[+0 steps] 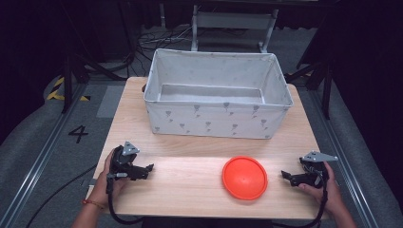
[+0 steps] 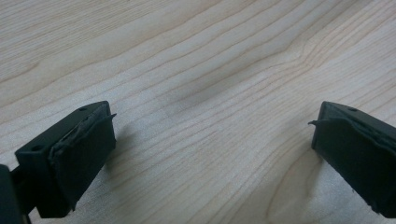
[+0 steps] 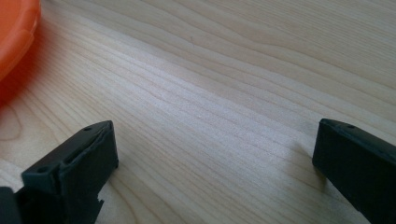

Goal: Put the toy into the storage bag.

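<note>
With both jaws wide and empty, the right gripper (image 1: 288, 176) should slide low across the tabletop (image 1: 190, 185) to pinch the rim of the orange lid (image 1: 244, 177) lying just beside it, while the left gripper (image 1: 147, 169) rests well apart, also spread and empty.

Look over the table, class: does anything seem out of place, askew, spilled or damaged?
Little stands out. The bin sits upright and square on the table, and the orange disc lies flat before it. Only the pad on the left tongs looks odd: its edges seem frayed and lifting.
</note>
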